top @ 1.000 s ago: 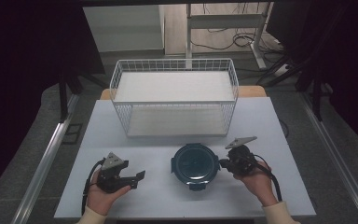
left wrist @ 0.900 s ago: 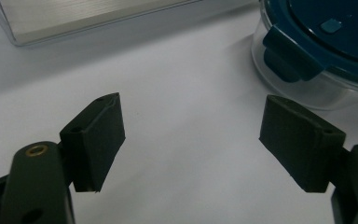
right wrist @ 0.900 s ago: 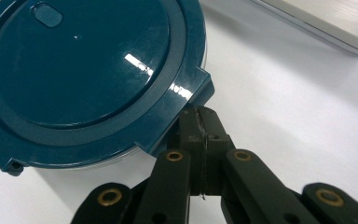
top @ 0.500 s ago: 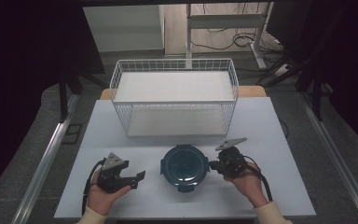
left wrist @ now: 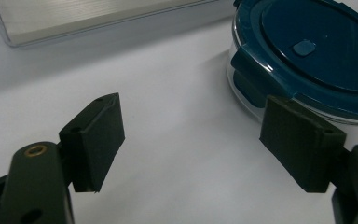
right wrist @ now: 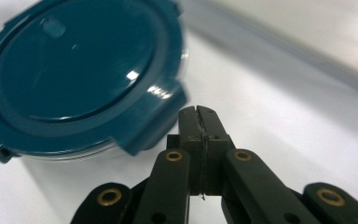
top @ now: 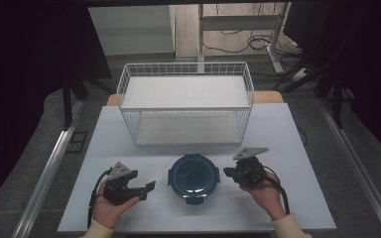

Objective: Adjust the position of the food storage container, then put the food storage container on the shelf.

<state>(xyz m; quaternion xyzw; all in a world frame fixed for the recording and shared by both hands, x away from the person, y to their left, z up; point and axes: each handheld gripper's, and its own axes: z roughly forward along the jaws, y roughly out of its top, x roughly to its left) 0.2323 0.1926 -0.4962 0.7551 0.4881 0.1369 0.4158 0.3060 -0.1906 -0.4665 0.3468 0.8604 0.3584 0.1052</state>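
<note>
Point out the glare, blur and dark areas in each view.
High view: table lit, surroundings dark. Left gripper view: container sharp, soft shadow under it. Right gripper view: glare spots on the lid, its edge and the background blurred.

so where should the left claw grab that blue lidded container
Best guess: the rim of the container, from its left side, level with the table. It sits upright and flat, and the lid's clip tabs stick out at the edge. The left claw is open and faces it; one pad over the lid edge, one under.
</note>
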